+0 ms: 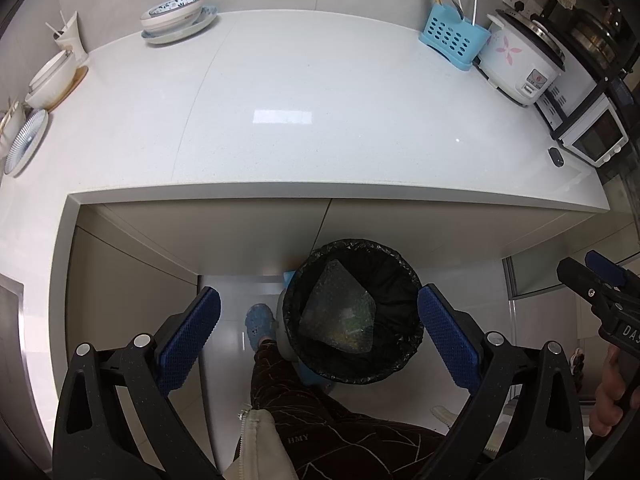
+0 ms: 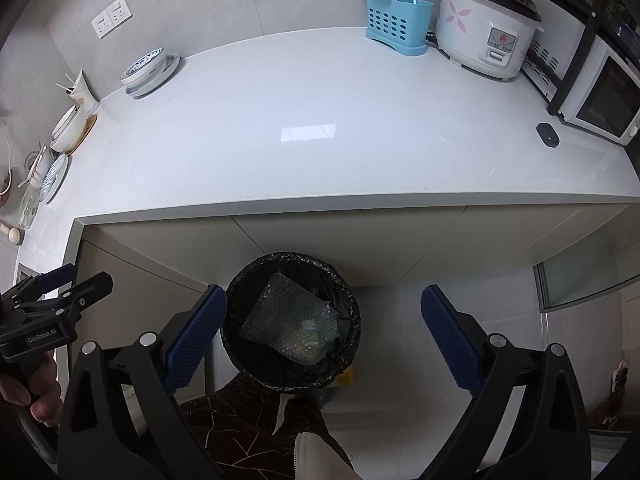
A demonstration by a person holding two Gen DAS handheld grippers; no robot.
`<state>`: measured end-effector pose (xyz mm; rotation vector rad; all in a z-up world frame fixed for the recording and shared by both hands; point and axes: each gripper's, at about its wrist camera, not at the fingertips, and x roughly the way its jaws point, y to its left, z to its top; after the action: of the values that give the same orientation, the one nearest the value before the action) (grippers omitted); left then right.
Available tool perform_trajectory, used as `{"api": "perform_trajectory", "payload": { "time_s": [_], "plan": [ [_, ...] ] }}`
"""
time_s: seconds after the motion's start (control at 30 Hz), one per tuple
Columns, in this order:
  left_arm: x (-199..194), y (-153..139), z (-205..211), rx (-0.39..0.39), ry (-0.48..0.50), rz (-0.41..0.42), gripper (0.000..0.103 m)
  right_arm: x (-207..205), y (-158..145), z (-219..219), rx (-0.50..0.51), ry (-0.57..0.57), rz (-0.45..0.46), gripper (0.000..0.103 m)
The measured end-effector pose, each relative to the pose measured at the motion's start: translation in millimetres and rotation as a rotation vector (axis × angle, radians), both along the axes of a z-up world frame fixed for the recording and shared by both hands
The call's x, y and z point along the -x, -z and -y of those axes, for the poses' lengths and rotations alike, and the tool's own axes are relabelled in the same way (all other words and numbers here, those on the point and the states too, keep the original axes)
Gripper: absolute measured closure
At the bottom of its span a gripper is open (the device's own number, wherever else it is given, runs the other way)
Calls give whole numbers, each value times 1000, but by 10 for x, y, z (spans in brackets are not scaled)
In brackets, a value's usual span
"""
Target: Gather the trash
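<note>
- Nearest the lens: left gripper, blue pads wide apart, nothing held betw. them; trousers w/ "HMY" print are seen just below, betw. the finger bases.
- Trash bin w/ black liner sits on the floor beyond and betw. the left fingers, closer to the right pad; under the counter edge.
- Bubble wrap is seen lying inside the bin, crumpled, w/ something yellowish-green under it (not identifiable).
- Handling, as judged: wrap is v. light, soft, springy, a bit slippery; best pinched at a bunched fold or corner, not the flat face. Liner is thin and limp; its rim fold would be the hold if the bag is to be lifted.
- Right gripper: pads also spread wide, empty; bin lies betw. them, nearer the left pad.
- Writing: "GenRobot.AI" is read on the left tool body in the right-wrist view; "DAS…" (cut off) on the right tool in the left-wrist view.
- Rice cooker, far beyond the right finger, bears a red logo and panel text, too small to read.
- No loose trash is made out on the counter.
</note>
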<state>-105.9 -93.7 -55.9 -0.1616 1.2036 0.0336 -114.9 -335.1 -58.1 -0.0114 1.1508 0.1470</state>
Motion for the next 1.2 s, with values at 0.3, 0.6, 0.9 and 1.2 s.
{"api": "perform_trajectory", "payload": {
  "time_s": [0.3, 0.6, 0.9, 1.2],
  "plan": [
    [-17, -3, 10, 2, 0, -1, 6, -24, 4, 15, -2, 9, -1, 9],
    [-37, -2, -10, 8, -9, -7, 6, -35, 18, 13, -3, 11, -3, 9],
    [-36, 19, -9, -14, -21, -8, 6, -44, 49, -13, -5, 9, -5, 9],
    [-27, -27, 36, -23, 8, 3, 6, -33, 61, -53, -5, 3, -4, 9]
  ]
}}
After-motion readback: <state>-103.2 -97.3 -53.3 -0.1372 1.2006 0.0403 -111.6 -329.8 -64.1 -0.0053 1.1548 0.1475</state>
